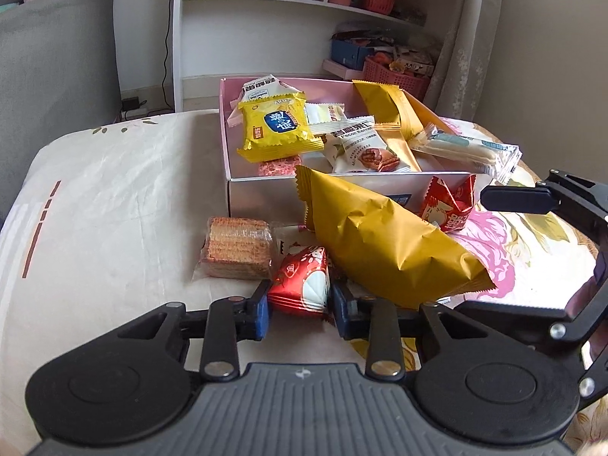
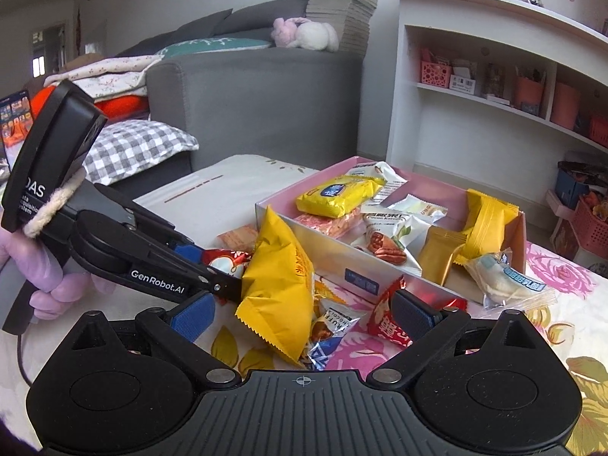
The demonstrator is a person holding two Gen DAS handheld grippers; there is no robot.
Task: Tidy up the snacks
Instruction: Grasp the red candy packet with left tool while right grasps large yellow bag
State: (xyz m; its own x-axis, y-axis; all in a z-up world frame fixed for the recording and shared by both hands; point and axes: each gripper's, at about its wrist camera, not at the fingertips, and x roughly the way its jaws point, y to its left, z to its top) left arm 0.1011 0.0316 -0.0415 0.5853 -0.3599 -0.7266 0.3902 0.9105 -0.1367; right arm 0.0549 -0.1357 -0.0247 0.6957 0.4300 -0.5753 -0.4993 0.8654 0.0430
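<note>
A pink-lined box (image 1: 224, 114) (image 2: 418, 174) on the table holds several snack packets. My left gripper (image 1: 300, 306) is shut on a red and white snack packet (image 1: 302, 285), also seen in the right wrist view (image 2: 228, 260). A big yellow bag (image 1: 383, 243) (image 2: 281, 277) leans beside it in front of the box. A wafer pack (image 1: 237, 247) lies to the left. My right gripper (image 2: 300, 313) is open around the yellow bag's lower end and a truffle packet (image 2: 334, 321). A second red packet (image 1: 448, 201) (image 2: 387, 319) lies by the box wall, against my right finger.
A clear-wrapped white snack (image 1: 467, 148) (image 2: 505, 281) hangs over the box's right corner. The table has a cream and floral cloth (image 1: 114, 197). A grey sofa (image 2: 247, 95) and white shelves (image 2: 494, 76) stand behind.
</note>
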